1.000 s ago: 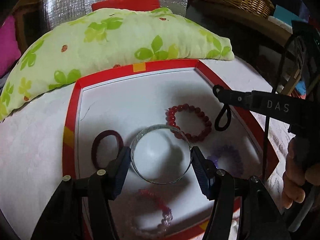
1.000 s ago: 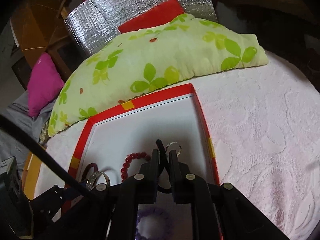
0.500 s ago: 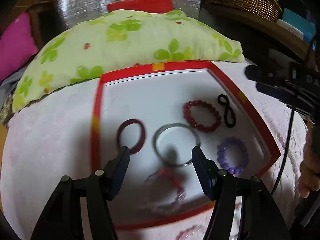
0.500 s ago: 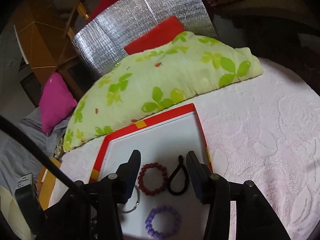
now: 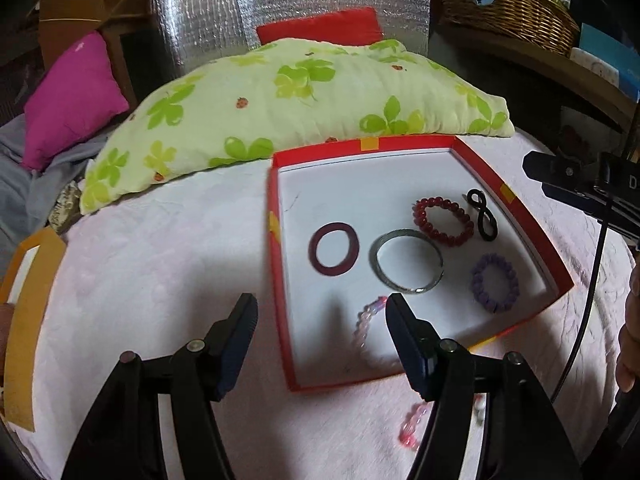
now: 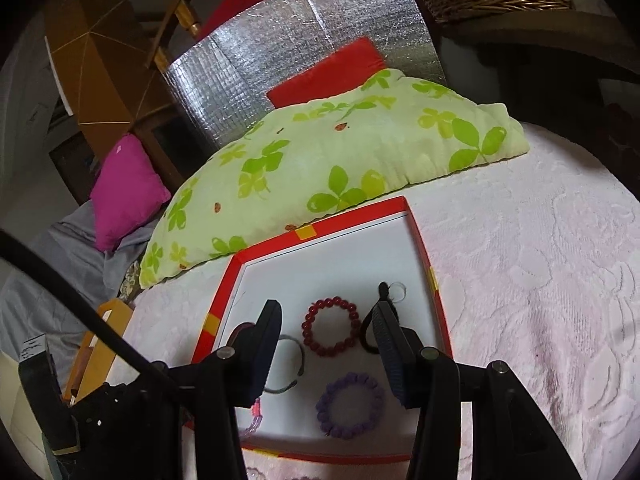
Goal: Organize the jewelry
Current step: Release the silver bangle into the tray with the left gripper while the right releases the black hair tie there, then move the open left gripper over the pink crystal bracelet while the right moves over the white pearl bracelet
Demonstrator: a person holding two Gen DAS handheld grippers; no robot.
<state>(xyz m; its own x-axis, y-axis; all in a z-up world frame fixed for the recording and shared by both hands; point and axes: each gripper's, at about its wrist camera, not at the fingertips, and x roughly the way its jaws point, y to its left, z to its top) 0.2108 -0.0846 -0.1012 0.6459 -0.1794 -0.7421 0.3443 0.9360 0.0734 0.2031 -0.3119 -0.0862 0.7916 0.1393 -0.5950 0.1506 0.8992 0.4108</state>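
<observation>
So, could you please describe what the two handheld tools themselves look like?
Both look alike. The left tool and right tool each have black angular arms with silver round screws at the joints and dark navy ribbed pads. A black cable crosses the right wrist view. From the left view, the right tool's body shows white lettering, only partly visible.

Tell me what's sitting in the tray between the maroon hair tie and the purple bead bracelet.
The silver bangle lies between the maroon hair tie and the purple bead bracelet on the tray's white floor, clearest in the left wrist view.
</observation>
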